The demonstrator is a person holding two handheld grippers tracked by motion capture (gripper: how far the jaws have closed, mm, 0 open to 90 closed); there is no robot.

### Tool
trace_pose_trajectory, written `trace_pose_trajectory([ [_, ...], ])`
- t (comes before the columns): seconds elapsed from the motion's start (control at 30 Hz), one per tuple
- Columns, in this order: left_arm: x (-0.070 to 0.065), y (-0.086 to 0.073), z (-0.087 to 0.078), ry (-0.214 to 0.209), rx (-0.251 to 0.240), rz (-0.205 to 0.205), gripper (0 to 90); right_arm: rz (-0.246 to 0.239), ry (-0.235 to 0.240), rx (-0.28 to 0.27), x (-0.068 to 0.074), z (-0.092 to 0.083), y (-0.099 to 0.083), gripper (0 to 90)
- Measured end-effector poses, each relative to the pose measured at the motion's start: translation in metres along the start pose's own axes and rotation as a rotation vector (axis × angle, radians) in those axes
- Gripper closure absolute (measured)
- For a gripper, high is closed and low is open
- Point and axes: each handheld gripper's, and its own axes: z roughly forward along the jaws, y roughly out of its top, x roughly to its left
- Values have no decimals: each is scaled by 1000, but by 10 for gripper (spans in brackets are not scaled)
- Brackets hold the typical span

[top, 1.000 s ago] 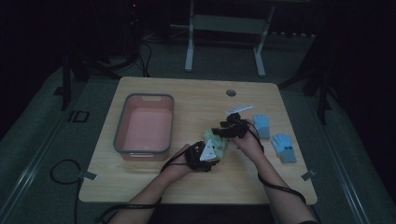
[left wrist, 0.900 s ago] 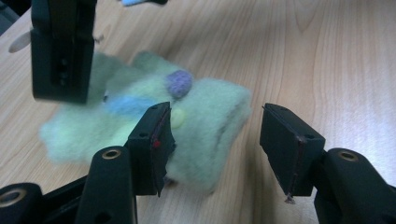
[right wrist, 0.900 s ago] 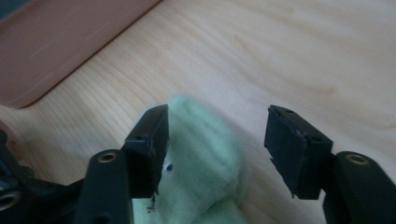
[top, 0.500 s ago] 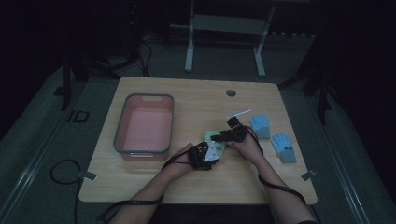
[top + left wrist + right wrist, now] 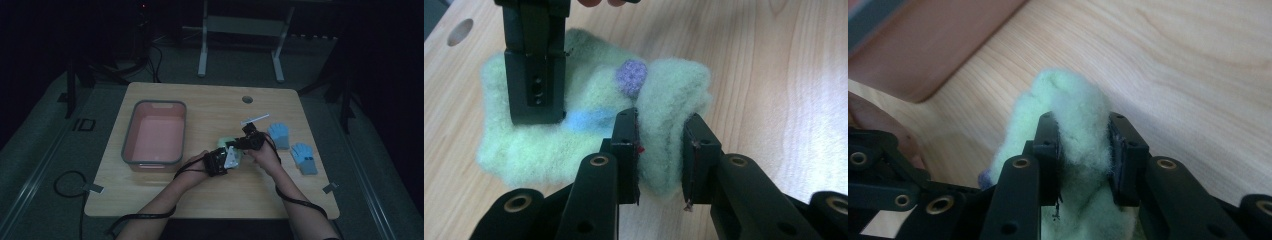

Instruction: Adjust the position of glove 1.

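A pale green fuzzy cloth (image 5: 589, 100) with a purple dot and a blue stripe lies on the wooden table (image 5: 210, 200), right of the middle. My left gripper (image 5: 660, 150) has just been closing, and its pads now press a raised fold at the cloth's near edge. The right gripper (image 5: 1082, 145) has also just been closing and pinches another bunched-up fold of the green cloth (image 5: 1073, 95). In the high view the left gripper (image 5: 227, 160) and the right gripper (image 5: 240, 145) meet over the cloth (image 5: 226, 141). One right jaw stands on the cloth in the left gripper view.
A grey-rimmed pink bin (image 5: 131, 135) stands left of the grippers and looks bare inside. Two light blue knit pieces (image 5: 279, 135) (image 5: 304, 157) lie to the right. A round cable hole (image 5: 247, 99) sits near the far edge. Cables trail off the near edge.
The right gripper has come down and left onto the green cloth. Both pairs of jaws have drawn in on folds of it. The left hand has stayed in place.
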Motion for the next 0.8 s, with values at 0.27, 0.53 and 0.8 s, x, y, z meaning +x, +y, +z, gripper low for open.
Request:
trace_pose_trajectory([
  [0.27,13,14,-33,17,-8,-6,723,-29,14,-40,16,-20,22,704],
  [0.53,24,14,-63,36,-7,-12,729,-82,26,-63,39,-30,45,708],
  [0.8,39,10,-92,62,20,0,731,-123,32,-76,57,-28,68,708],
])
